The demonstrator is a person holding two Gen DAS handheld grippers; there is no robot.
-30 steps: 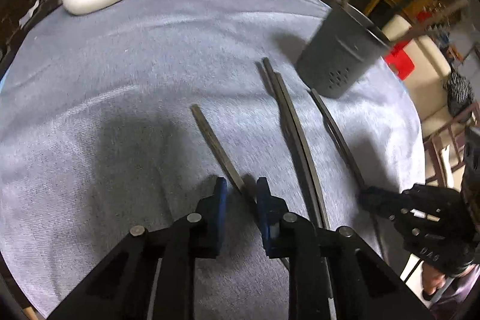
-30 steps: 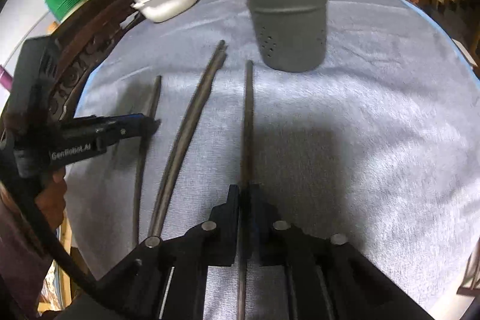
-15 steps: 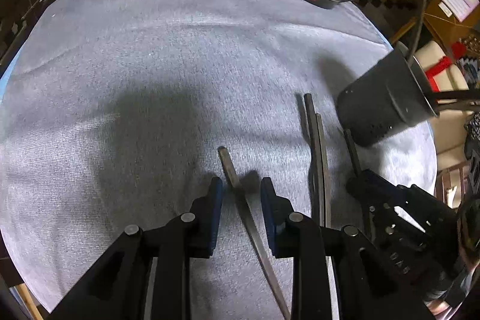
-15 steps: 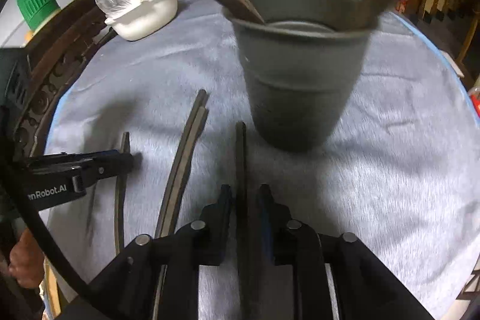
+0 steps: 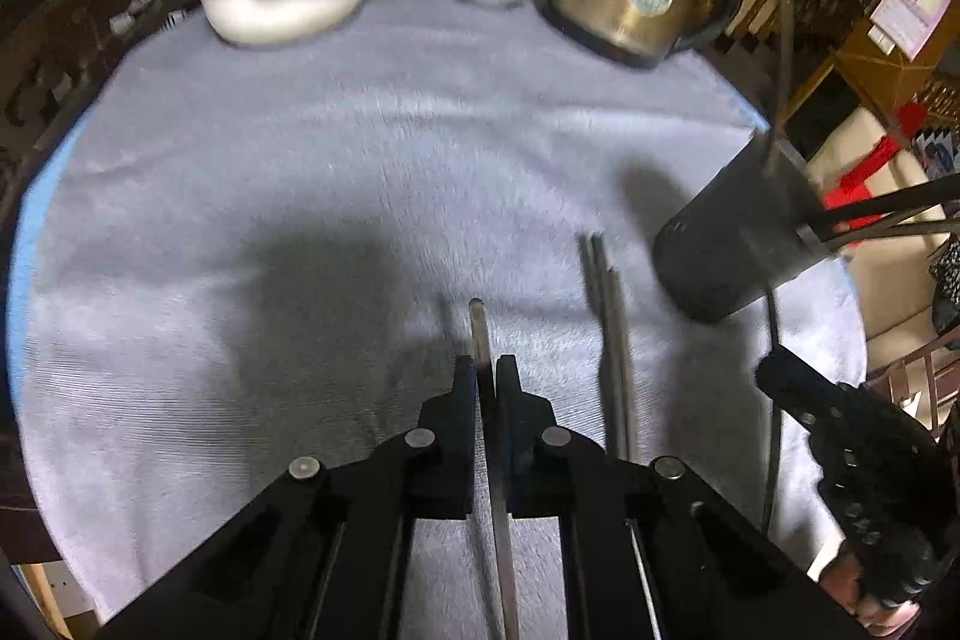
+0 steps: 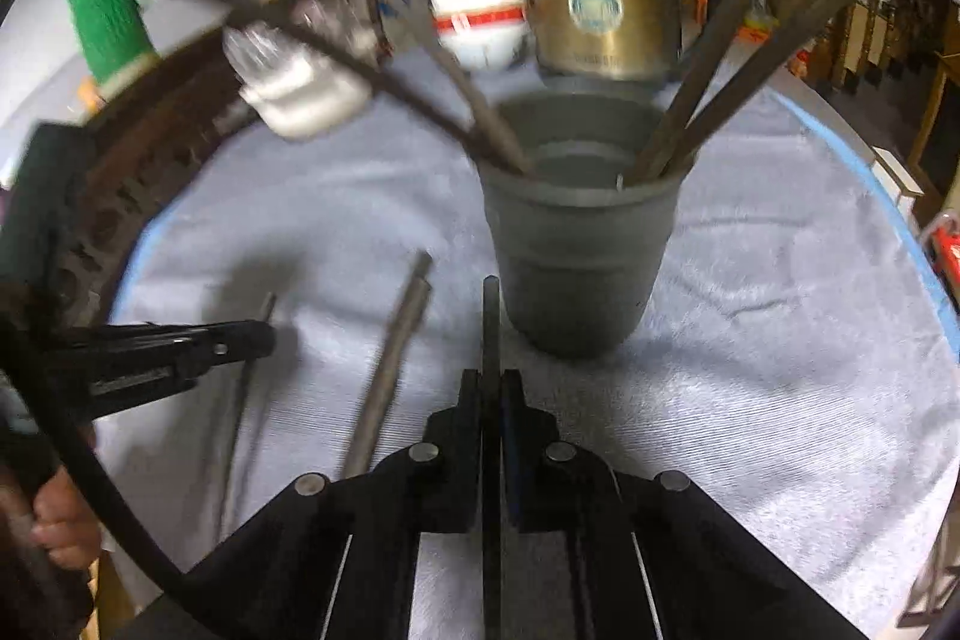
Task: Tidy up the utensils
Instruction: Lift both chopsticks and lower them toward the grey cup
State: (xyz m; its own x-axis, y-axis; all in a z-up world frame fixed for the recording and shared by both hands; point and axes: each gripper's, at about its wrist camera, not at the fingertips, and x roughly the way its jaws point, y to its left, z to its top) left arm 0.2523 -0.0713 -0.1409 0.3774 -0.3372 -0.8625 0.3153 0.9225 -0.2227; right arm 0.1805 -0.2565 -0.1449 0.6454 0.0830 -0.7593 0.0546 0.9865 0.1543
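- One dark chopstick [image 5: 480, 334] was clamped between the left gripper [image 5: 486, 370] jaws, its tip pointing toward 12 o'clock.
- A second dark chopstick [image 6: 491, 316] sat pinched in the right gripper [image 6: 491, 382] jaws, its tip near the holder's base.
- A pair of chopsticks [image 5: 609, 316] lay side by side on the surface, at 3 o'clock of the left-held one.
- The grey utensil holder [image 6: 579, 274] stood upright, with several chopsticks [image 6: 708, 58] leaning out of it.
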